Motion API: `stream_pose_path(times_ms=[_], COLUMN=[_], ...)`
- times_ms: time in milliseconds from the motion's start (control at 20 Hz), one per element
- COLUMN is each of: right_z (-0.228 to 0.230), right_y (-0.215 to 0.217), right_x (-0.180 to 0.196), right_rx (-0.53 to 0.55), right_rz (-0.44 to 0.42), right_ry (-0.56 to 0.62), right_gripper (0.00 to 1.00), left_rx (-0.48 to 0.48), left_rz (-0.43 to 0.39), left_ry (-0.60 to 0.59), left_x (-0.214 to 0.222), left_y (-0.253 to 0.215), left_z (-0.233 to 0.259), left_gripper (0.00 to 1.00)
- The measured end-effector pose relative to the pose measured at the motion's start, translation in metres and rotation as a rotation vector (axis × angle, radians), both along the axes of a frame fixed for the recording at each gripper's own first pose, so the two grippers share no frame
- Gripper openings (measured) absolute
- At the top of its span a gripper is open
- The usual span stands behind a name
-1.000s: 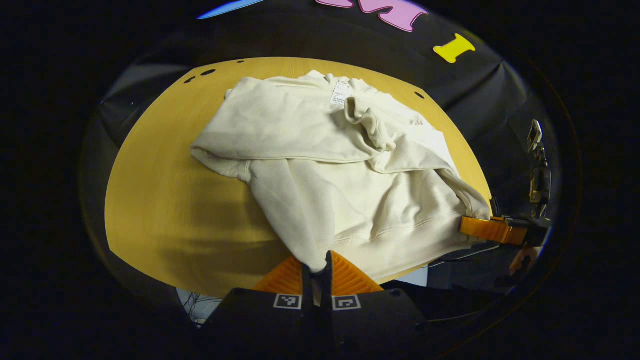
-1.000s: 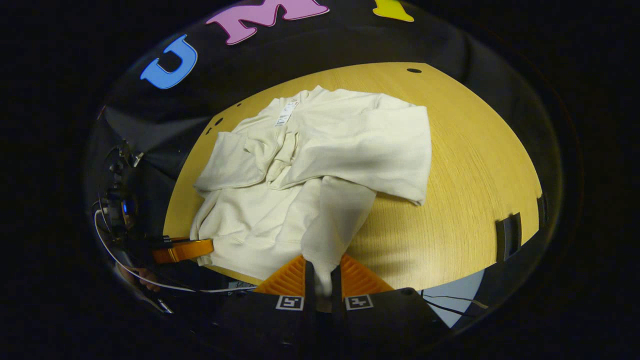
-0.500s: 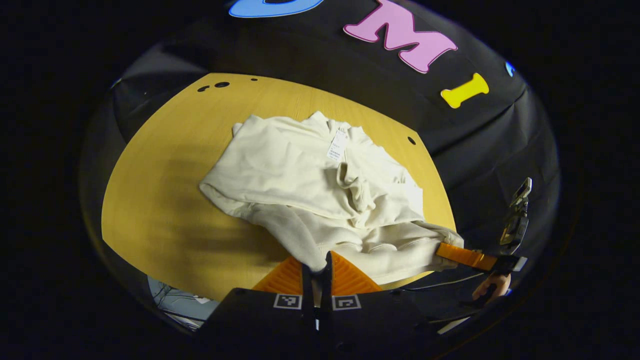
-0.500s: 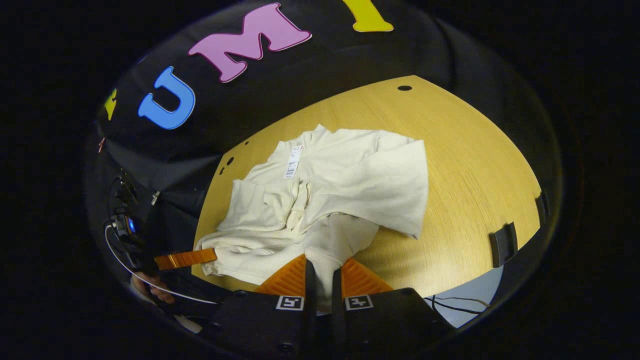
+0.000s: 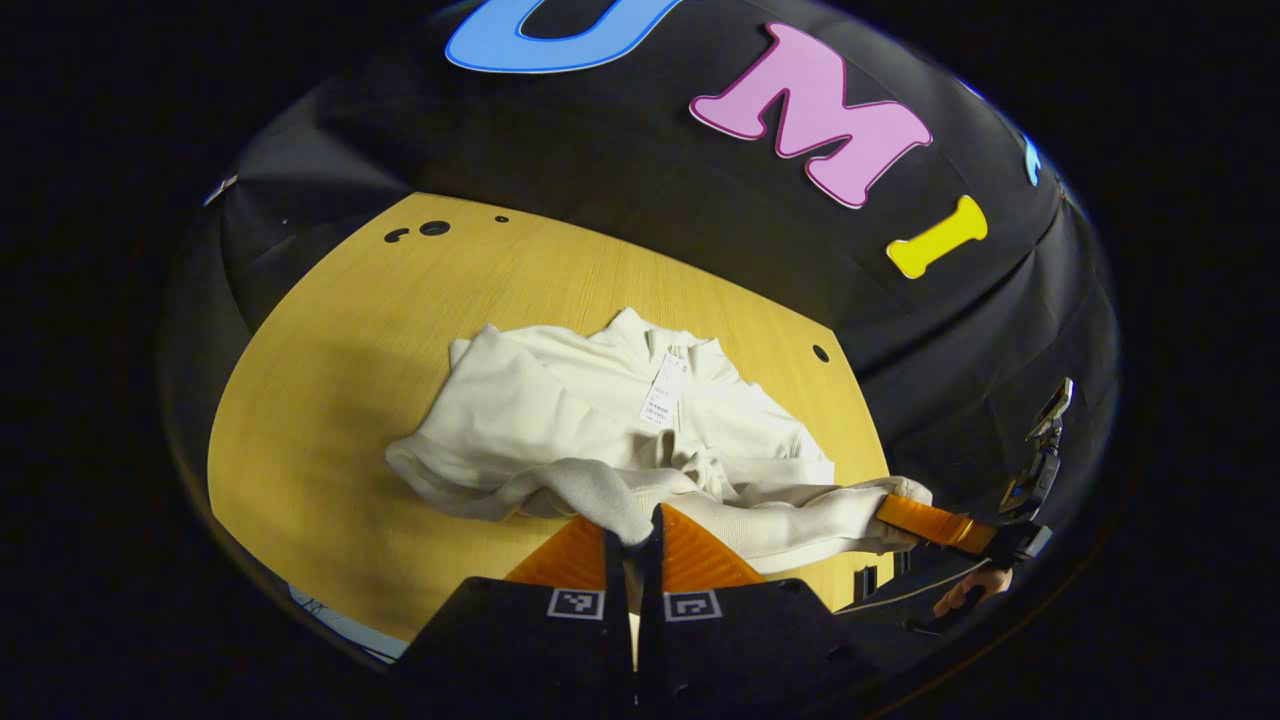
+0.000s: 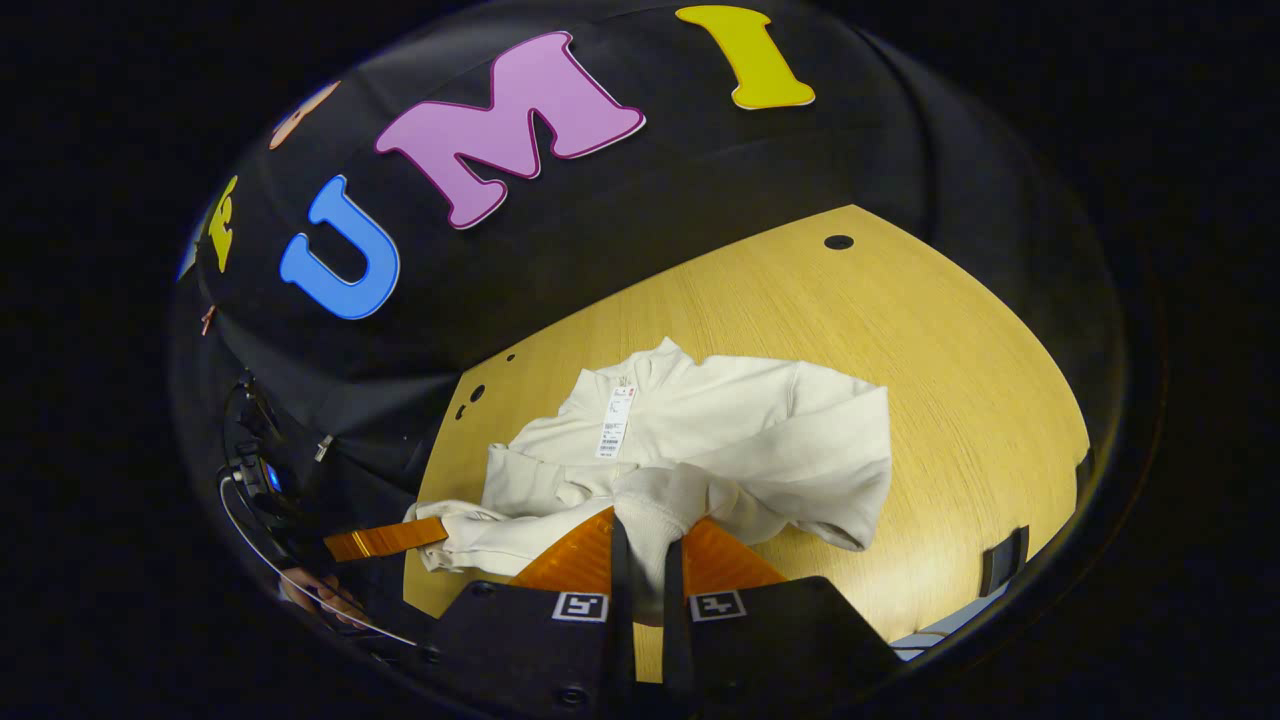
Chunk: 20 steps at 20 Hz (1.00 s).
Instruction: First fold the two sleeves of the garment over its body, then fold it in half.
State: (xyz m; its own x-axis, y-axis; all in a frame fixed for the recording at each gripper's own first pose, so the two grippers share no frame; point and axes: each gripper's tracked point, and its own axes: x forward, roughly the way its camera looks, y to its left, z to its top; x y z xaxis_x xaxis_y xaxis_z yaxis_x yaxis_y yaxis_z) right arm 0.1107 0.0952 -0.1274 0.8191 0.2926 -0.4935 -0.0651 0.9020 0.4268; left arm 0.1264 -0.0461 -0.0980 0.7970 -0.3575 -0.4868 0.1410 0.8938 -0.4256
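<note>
In the left gripper view, the left hand-held gripper [image 5: 632, 540] pinched the hem of the cream garment [image 5: 600, 420] lying on the wooden surface [image 5: 320, 400]. In the right gripper view, the right hand-held gripper [image 6: 640, 550] pinched the hem's other corner.

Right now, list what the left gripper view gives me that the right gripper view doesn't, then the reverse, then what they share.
Left gripper view: the left claw up close, shut on the hem of the cream garment, with the right claw farther off at the hem's other corner. Right gripper view: the mirror case, right claw near, left claw far off. Shared: the garment with sleeves folded in, its tag, the wooden table.
</note>
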Motion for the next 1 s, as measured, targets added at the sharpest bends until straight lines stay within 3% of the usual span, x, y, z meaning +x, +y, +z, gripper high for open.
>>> stream_pose_path(times_ms=[600, 1000], right_z=[-0.055, -0.126], right_y=[-0.010, -0.008], right_x=[0.109, 0.130], right_rx=[-0.030, -0.090], right_rz=[-0.042, 0.005], right_ry=[0.097, 0.276], right_gripper=[0.15, 0.15], left_rx=[0.038, 0.097], left_rz=[0.069, 0.077], left_ry=[0.106, 0.226], left_x=[0.130, 0.162], left_y=[-0.013, -0.020], left_z=[-0.039, -0.090], left_gripper=[0.07, 0.07])
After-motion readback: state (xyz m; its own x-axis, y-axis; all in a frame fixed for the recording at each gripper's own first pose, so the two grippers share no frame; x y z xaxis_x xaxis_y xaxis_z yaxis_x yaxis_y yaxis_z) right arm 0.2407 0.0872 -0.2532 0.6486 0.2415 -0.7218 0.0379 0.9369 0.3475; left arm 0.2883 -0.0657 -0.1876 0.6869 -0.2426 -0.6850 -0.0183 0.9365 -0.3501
